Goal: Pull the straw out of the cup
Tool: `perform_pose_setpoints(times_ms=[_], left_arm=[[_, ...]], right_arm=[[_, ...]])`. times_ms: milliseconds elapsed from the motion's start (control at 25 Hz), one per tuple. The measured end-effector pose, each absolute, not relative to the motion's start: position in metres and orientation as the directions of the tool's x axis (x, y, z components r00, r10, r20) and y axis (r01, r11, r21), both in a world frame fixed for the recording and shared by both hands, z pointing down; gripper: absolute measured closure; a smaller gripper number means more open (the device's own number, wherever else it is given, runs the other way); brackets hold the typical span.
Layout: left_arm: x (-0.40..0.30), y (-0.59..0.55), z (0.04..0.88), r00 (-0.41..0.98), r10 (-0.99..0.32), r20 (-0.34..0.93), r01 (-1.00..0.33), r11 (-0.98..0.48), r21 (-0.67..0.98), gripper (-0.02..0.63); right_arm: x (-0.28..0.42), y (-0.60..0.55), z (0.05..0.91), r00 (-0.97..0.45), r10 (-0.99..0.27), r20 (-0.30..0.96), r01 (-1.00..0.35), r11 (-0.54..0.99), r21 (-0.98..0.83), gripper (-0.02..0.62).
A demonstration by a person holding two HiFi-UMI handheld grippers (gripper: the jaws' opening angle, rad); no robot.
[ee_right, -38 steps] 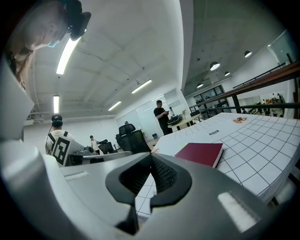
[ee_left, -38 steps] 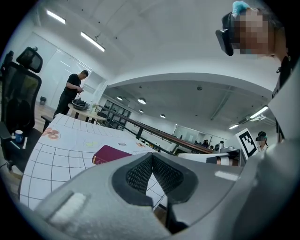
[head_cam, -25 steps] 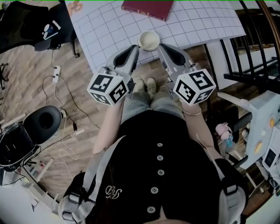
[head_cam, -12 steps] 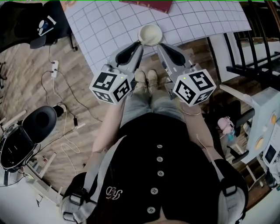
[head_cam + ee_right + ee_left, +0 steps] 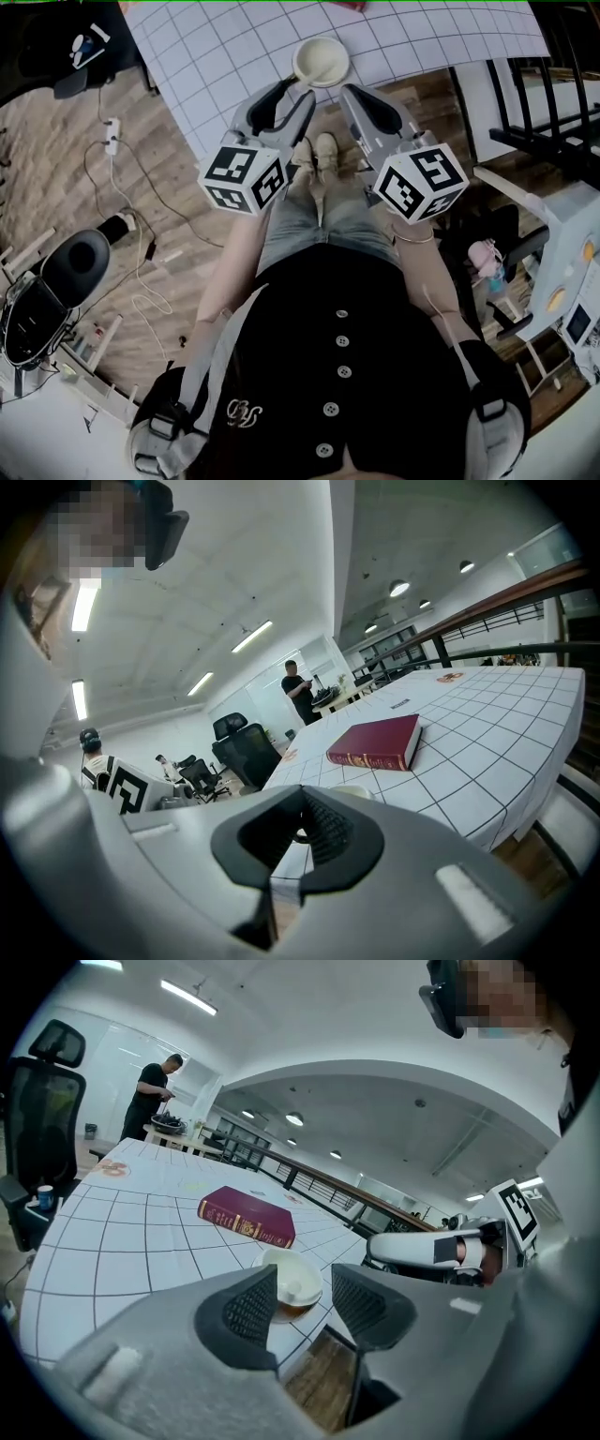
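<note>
One round cream cup stands at the near edge of one table covered in white cloth with a black grid. Its inside looks pale, with brown showing low on its wall. Whether a straw is in it cannot be made out. One dark red hardback book lies flat beyond the cup, well apart from it. There are two grippers. The left gripper is just short of the cup, and its jaws have just been opening, released, with nothing between them. The right gripper is beside the cup's other flank, clenched on nothing.
</note>
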State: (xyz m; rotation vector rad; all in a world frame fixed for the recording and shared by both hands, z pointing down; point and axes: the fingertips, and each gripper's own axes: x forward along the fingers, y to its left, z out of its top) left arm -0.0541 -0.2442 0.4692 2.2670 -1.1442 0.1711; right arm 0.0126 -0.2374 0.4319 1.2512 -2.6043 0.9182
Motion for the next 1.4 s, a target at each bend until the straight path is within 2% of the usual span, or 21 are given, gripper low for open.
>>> perform_pose_setpoints(times_ms=[1040, 1160, 1360, 1400], left_arm=[[-0.034, -0.260, 0.500, 0.574, -0.699, 0.426, -0.819, -0.487, 0.303, 0.431], [-0.036, -0.261, 0.500, 0.553, -0.713, 0.432, -0.833, -0.473, 0.286, 0.474], [-0.037, -0.261, 0.500, 0.550, -0.711, 0.438, -0.835, -0.478, 0.271, 0.476], [-0.037, -0.261, 0.500, 0.548, -0.711, 0.440, -0.836, -0.478, 0.268, 0.498]], right_arm=[[0.035, -0.235, 0.459, -0.635, -0.677, 0.373, -0.751, 0.425, -0.506, 0.595], [0.034, -0.234, 0.459, -0.637, -0.676, 0.370, -0.748, 0.427, -0.508, 0.595], [0.034, -0.235, 0.458, -0.637, -0.677, 0.368, -0.748, 0.427, -0.508, 0.595], [0.034, -0.235, 0.458, -0.637, -0.678, 0.368, -0.748, 0.427, -0.508, 0.595]])
